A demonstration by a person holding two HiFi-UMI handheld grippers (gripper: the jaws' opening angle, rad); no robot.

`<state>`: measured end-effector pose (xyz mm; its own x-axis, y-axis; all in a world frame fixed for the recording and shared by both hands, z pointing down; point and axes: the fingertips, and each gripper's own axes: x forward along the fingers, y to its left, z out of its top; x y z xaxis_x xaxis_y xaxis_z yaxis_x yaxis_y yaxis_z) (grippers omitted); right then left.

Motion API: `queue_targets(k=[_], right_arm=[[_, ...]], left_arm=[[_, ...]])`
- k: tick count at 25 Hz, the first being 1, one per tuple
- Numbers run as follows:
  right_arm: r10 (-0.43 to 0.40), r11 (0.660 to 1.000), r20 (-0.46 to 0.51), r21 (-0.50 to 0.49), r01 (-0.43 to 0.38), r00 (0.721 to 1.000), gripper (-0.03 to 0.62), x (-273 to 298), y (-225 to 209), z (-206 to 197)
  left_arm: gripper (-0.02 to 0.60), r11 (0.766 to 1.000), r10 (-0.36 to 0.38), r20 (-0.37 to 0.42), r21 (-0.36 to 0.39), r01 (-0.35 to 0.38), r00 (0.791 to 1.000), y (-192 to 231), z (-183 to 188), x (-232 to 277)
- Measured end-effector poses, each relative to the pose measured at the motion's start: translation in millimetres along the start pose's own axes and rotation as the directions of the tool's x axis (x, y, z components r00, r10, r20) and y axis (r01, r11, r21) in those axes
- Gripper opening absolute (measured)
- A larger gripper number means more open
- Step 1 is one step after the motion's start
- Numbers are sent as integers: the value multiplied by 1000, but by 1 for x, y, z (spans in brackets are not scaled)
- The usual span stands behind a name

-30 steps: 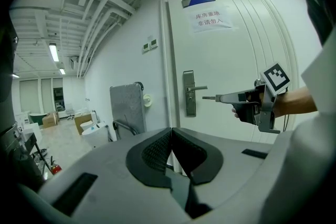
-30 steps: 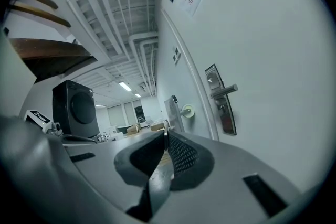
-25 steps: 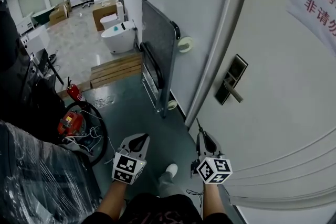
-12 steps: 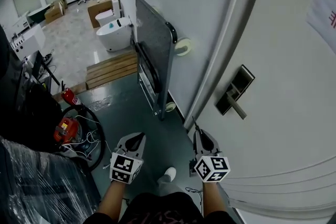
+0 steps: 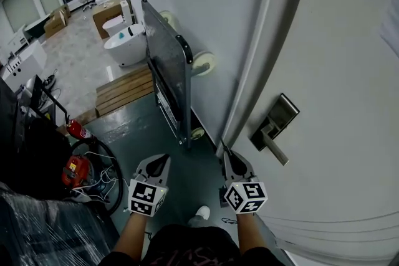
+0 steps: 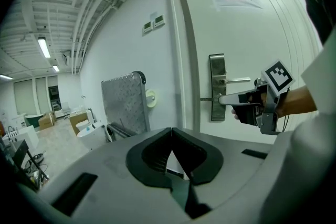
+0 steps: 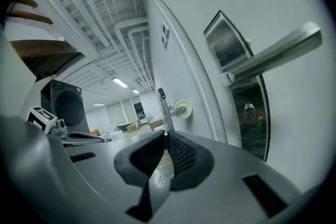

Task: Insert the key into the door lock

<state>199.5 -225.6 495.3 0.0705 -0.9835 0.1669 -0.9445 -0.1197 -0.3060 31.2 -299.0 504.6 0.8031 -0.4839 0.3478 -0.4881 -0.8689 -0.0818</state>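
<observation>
My right gripper (image 5: 227, 159) is shut on a thin metal key (image 7: 164, 112) whose blade sticks out past the jaws (image 5: 220, 146). It hovers just left of and below the door's lock plate (image 5: 277, 117) with its lever handle (image 5: 273, 146). In the right gripper view the keyhole (image 7: 249, 110) sits below the handle (image 7: 273, 53), to the right of the key tip and apart from it. My left gripper (image 5: 156, 166) is shut and holds nothing; its own view shows the right gripper (image 6: 247, 104) in front of the lock plate (image 6: 217, 86).
The white door (image 5: 349, 103) fills the right side. A grey metal panel cart (image 5: 169, 65) on wheels leans against the wall to the left of the door frame. A red extinguisher (image 5: 75, 129), cables and a red tool (image 5: 76, 169) lie at the left floor.
Both grippers and the head have moved closer to the door; the lock plate now sits nearer to the right gripper. Both grippers' jaws stand as before.
</observation>
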Motion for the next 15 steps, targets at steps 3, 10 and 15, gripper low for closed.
queue_targets(k=[3,10,15], right_arm=[[1,1000,0,18,-1,1000,80,9,-9,1],[-47,995,24,86,44,999,80,0,-34,1],[-119,984,57,137,110,991,79,-14,-54,1]], left_arm=[[12,1000,-9,-6,11,9,1000,1,8,17],[12,995,-61,4,79,60,998,-15,29,46],[12,985,-133,17,113,130,991,-31,43,67]])
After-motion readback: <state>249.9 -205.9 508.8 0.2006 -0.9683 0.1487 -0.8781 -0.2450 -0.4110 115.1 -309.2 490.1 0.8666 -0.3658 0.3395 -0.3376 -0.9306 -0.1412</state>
